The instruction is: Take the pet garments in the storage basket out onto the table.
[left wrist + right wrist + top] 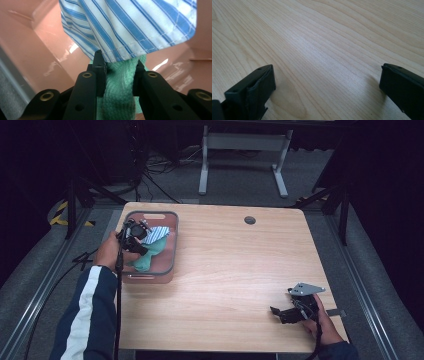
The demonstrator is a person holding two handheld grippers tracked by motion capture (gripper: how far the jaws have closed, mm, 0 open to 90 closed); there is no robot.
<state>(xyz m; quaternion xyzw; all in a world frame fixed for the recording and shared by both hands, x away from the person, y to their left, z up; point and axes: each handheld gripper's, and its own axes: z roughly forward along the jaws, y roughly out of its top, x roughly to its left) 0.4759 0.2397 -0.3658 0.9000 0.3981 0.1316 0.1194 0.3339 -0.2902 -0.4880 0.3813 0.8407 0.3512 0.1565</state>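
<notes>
The left tongs [120, 67] are closed on a bunched green cloth [120, 90]; in the left gripper view the 2 black jaws press the knitted green fabric from either side, and it bulges between and below them. Just above the jaw tips hangs a blue-and-white striped cloth [130, 27], its stitched hem touching the top of the green one. Around both cloths are the glossy pink walls of a tub [45, 60], with light glinting off its inner faces.

From the high view, the left tongs [136, 241] sit inside the pink tub [172, 251] at the table's far left, held by the person's left hand [107, 251], whose dark sleeve [85, 320] carries a white stripe. The green cloth [146, 257] lies in the tub under and beside the tongs, and the striped cloth [159, 234] lies against it toward the tub's far side. A black cable [119, 310] trails down from the gripper past the table's near edge.

The right tongs [281, 312] rest well apart from the tub, at the near right of the table [235, 270], held by the right hand [325, 325], with a grey 3-cornered plate [306, 289] on top. In the right gripper view the right tongs [327, 82] stand wide open, gripping nothing, with bare pale wood grain of the table [324, 45] between the 2 jaws, which lie low over the surface and cast soft shadows on it
</notes>
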